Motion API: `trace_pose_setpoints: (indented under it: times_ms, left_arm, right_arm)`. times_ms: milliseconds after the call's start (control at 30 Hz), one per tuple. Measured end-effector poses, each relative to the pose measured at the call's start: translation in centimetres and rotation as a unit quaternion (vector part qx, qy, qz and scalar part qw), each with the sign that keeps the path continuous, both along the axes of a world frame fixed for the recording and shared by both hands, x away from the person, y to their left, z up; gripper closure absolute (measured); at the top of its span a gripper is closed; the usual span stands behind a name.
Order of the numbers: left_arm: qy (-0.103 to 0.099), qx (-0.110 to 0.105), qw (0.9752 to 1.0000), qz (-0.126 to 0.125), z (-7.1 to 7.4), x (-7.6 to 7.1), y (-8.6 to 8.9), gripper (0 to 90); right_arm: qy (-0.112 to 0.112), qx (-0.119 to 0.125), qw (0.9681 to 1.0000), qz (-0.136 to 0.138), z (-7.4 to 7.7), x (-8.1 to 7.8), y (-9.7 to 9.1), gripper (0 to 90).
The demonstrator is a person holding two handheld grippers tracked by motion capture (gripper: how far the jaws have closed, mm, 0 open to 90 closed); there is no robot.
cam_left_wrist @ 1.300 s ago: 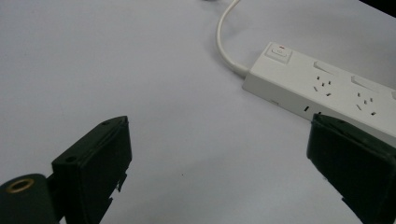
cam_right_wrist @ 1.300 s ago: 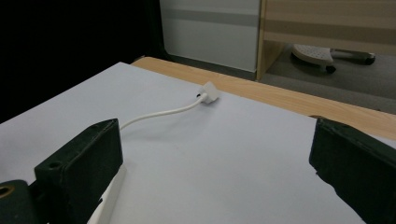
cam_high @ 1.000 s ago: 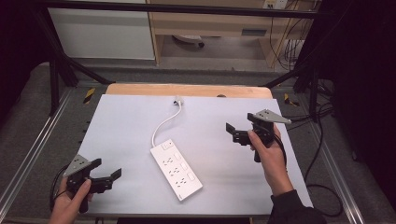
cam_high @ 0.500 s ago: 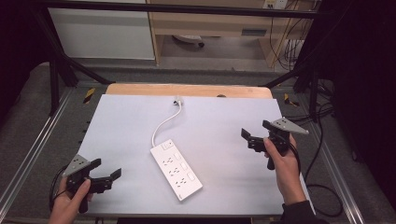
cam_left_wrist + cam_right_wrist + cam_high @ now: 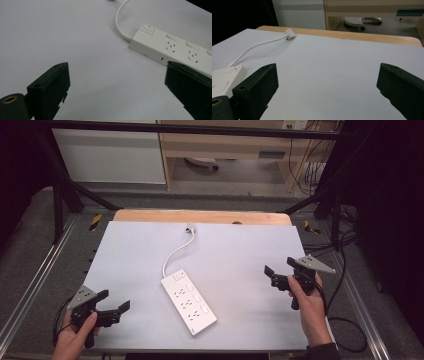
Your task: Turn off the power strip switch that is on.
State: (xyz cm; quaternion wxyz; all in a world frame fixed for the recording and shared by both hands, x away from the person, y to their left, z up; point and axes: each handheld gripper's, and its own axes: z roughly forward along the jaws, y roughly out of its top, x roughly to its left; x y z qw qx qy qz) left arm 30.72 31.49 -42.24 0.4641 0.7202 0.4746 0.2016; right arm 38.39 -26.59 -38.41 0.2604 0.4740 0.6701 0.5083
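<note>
From the high view we see a white power strip (image 5: 189, 303) lying diagonally at the middle of the counter (image 5: 240, 250), its cord (image 5: 175, 256) curving to the far edge. The left gripper (image 5: 112, 309) sits at the near left corner and the right gripper (image 5: 280, 274) at the right edge, both well apart from the strip, jaws released. In our left gripper view, the power strip (image 5: 172, 50) lies beyond spread, empty jaws. In our right gripper view, the jaws gape over bare counter (image 5: 332, 75), the strip's switch end (image 5: 227, 77) at left.
</note>
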Motion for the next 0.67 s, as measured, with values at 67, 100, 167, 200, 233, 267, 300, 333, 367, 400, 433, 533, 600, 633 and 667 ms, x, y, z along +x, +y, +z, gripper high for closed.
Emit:
trace_pose_setpoints:
  times_ms: [67, 100, 167, 200, 233, 267, 300, 333, 367, 400, 433, 533, 600, 633, 667]
  left_arm:
    - [0.000, -0.001, 1.0000, 0.002, 0.0, 0.0, 0.1, 6.1]
    - [0.000, -0.001, 1.0000, 0.002, 0.0, 0.0, 0.1, 6.1]
    - [0.000, 0.001, 1.0000, 0.001, 0.0, 0.0, 0.1, 6.1]
    - [-0.001, 0.001, 1.0000, 0.001, 0.0, 0.0, 0.1, 6.1]
    - [-0.001, 0.003, 1.0000, 0.000, 0.0, -0.1, 0.0, 6.1]
    - [-0.002, 0.003, 1.0000, -0.001, 0.1, -0.1, 0.0, 6.0]
    - [-0.002, 0.004, 1.0000, -0.003, 0.1, -0.1, -0.1, 6.1]
    - [-0.002, 0.004, 1.0000, -0.002, 0.0, -0.1, -0.1, 6.1]
    - [-0.002, 0.004, 1.0000, -0.001, 0.0, -0.1, -0.1, 6.1]
    - [-0.002, 0.004, 1.0000, -0.001, 0.0, -0.1, -0.1, 6.1]
    - [-0.002, 0.004, 1.0000, -0.001, 0.0, -0.1, 0.0, 6.1]
    - [-0.002, 0.004, 1.0000, -0.001, 0.1, -0.1, 0.0, 6.1]
    - [-0.002, 0.004, 1.0000, -0.002, 0.0, -0.1, 0.0, 6.0]
    - [-0.002, 0.004, 1.0000, -0.002, 0.1, -0.1, -0.1, 6.1]
    - [-0.003, 0.005, 1.0000, -0.003, 0.1, -0.1, -0.1, 6.1]
  right_arm:
    - [0.002, -0.005, 1.0000, -0.002, -0.5, -0.1, -0.2, 4.2]
    - [0.003, -0.006, 1.0000, -0.004, -0.8, -0.1, -0.2, 4.3]
    - [0.008, -0.006, 0.9999, -0.006, -1.4, -0.1, -0.3, 4.4]
    - [0.011, -0.006, 0.9999, -0.008, -1.7, -0.2, -0.3, 4.6]
    - [0.013, -0.008, 0.9998, -0.009, -2.1, -0.2, -0.2, 4.6]
    - [0.015, -0.012, 0.9998, -0.007, -2.4, -0.3, -0.2, 4.6]
    - [0.017, -0.019, 0.9997, -0.006, -2.7, -0.4, -0.1, 4.6]
    - [0.021, -0.020, 0.9996, -0.005, -3.1, -0.5, 0.1, 4.6]
    - [0.023, -0.022, 0.9995, -0.003, -3.5, -0.5, 0.3, 4.7]
    - [0.028, -0.028, 0.9992, 0.001, -3.8, -0.6, 0.4, 4.6]
    - [0.033, -0.031, 0.9990, 0.004, -4.2, -0.6, 0.6, 4.7]
    - [0.042, -0.044, 0.9980, 0.015, -4.9, -0.6, 1.3, 4.6]
    - [0.048, -0.057, 0.9970, 0.022, -5.3, -0.6, 1.8, 4.1]
    - [0.052, -0.064, 0.9963, 0.023, -5.5, -0.5, 2.0, 4.1]
    - [0.057, -0.071, 0.9956, 0.024, -5.7, -0.4, 2.1, 4.1]
